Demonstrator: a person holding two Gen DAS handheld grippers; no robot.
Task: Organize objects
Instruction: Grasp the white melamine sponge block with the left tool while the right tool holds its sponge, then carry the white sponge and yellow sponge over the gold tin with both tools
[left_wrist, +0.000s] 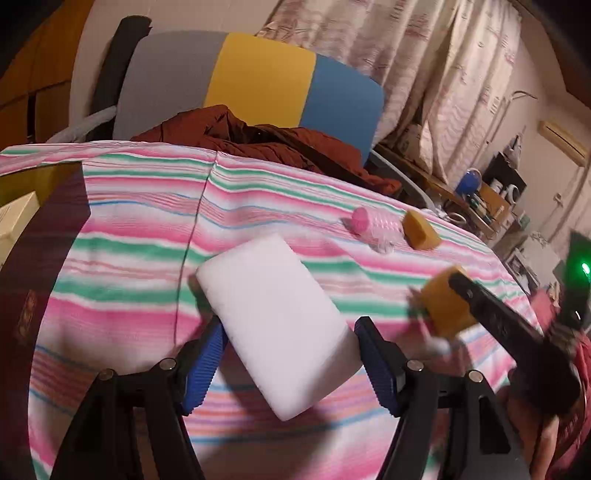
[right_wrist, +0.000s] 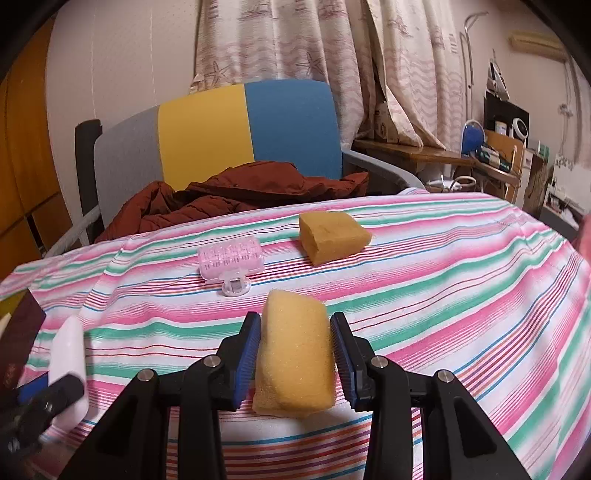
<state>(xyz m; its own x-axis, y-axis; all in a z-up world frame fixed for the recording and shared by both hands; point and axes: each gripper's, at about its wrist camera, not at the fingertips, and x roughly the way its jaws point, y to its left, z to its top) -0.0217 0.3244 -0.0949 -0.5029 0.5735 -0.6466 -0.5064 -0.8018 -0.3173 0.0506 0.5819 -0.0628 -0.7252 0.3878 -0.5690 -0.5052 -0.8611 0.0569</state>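
Observation:
My left gripper (left_wrist: 291, 354) is shut on a white foam block (left_wrist: 273, 317) and holds it tilted above the striped cloth (left_wrist: 140, 251). My right gripper (right_wrist: 295, 350) is shut on a yellow sponge (right_wrist: 295, 350); the sponge also shows in the left wrist view (left_wrist: 443, 302). A second yellow sponge (right_wrist: 330, 234) lies on the cloth further back, also in the left wrist view (left_wrist: 419, 229). A pink hair roller (right_wrist: 232, 258) lies to its left, also in the left wrist view (left_wrist: 373, 225). The white block shows at the left edge of the right wrist view (right_wrist: 70, 362).
A dark maroon box (left_wrist: 40, 280) lies on the cloth at the left, with a pale box (left_wrist: 14, 221) behind it. A chair with grey, yellow and blue panels (right_wrist: 207, 133) holds a brown jacket (right_wrist: 236, 192) behind the table. A cluttered desk (right_wrist: 480, 155) stands at the right.

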